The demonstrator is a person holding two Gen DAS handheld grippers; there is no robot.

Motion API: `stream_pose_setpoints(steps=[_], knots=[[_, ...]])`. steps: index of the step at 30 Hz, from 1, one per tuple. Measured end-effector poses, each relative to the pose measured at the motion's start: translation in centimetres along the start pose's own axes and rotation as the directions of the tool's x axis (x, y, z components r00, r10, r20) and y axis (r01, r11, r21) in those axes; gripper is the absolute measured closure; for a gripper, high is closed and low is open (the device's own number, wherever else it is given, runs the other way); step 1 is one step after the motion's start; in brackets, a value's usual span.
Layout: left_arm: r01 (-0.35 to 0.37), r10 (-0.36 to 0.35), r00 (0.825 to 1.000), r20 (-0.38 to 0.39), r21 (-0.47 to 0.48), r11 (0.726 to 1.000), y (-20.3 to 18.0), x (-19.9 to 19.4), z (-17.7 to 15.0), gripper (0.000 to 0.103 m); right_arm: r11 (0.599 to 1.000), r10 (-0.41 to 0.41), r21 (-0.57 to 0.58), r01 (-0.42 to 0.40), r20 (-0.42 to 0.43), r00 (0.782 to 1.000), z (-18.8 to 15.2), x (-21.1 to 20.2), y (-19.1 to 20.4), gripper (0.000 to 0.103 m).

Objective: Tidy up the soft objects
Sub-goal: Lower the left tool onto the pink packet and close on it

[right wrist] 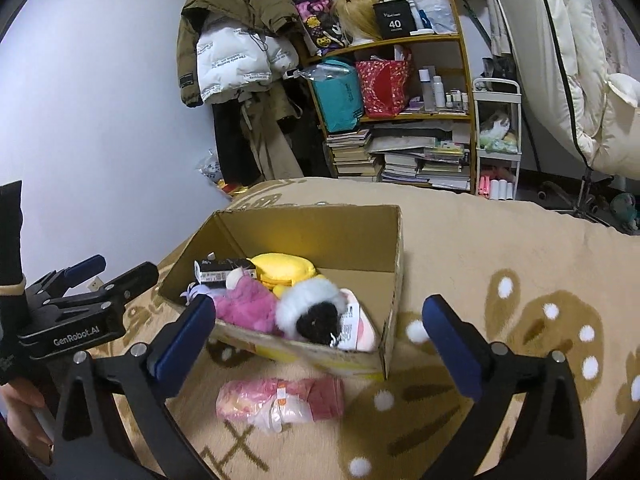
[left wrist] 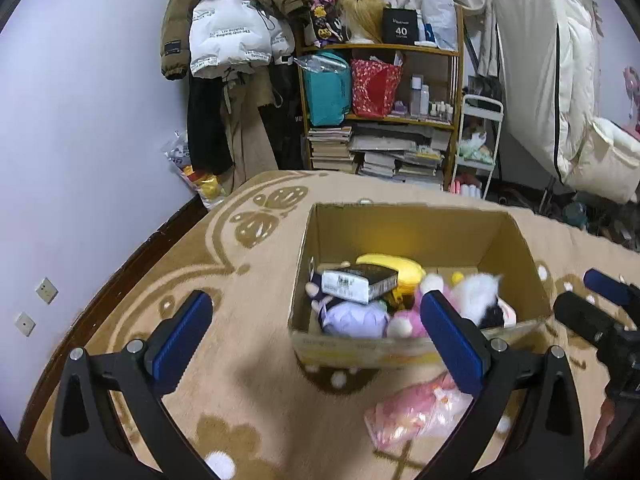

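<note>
An open cardboard box (left wrist: 404, 228) (right wrist: 320, 236) stands on the patterned beige carpet. It holds soft toys: a yellow plush (left wrist: 394, 266) (right wrist: 286, 270), a pink plush (right wrist: 250, 306), a lavender plush (left wrist: 354, 318), a white and black fluffy toy (left wrist: 480, 292) (right wrist: 314, 308), and a black and white packet (left wrist: 358, 282). A pink soft item in clear plastic wrap (left wrist: 418, 412) (right wrist: 280, 398) lies on the carpet in front of the box. My left gripper (left wrist: 316, 338) (right wrist: 116, 276) is open and empty before the box. My right gripper (right wrist: 320, 340) is open and empty above the pink item.
A wooden shelf (left wrist: 380, 112) with bags, books and bottles stands against the far wall. Coats (left wrist: 236, 40) hang to its left. A white cart (left wrist: 478, 140) and white bedding (left wrist: 560, 100) are at the right. The wall and dark skirting run along the left.
</note>
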State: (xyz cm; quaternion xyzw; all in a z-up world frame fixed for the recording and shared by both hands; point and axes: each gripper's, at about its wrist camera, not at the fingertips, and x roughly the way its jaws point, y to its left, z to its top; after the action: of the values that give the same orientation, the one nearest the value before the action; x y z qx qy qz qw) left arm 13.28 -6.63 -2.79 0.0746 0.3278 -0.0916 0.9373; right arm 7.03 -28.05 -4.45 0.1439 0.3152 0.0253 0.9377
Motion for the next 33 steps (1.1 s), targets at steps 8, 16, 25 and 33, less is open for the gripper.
stream_pose_setpoints(steps=[8, 16, 25, 33], knots=[[0.061, -0.06, 0.997, -0.054, 0.015, 0.998, -0.2, -1.0, -2.2, 0.0, 0.999, -0.004, 0.033, 0.005, -0.014, 1.0, -0.9, -1.8, -0.5, 0.0], [0.11, -0.099, 0.982, -0.159, 0.067, 0.992, -2.4, 0.0, -4.6, 0.0, 0.998, -0.017, 0.063, 0.02, -0.048, 0.999, -1.8, -2.3, -1.7, 0.0], [0.143, -0.097, 0.959, -0.266, 0.16, 0.977, -5.4, 3.3, -6.6, 0.0, 0.993, -0.031, 0.113, 0.04, -0.078, 0.996, -1.9, -1.3, -3.5, 0.0], [0.191, -0.118, 0.938, -0.325, 0.203, 0.96, -7.8, 5.9, -8.4, 0.0, 0.987, -0.03, 0.156, 0.045, -0.099, 0.995, -2.4, -0.3, -4.9, 0.0]])
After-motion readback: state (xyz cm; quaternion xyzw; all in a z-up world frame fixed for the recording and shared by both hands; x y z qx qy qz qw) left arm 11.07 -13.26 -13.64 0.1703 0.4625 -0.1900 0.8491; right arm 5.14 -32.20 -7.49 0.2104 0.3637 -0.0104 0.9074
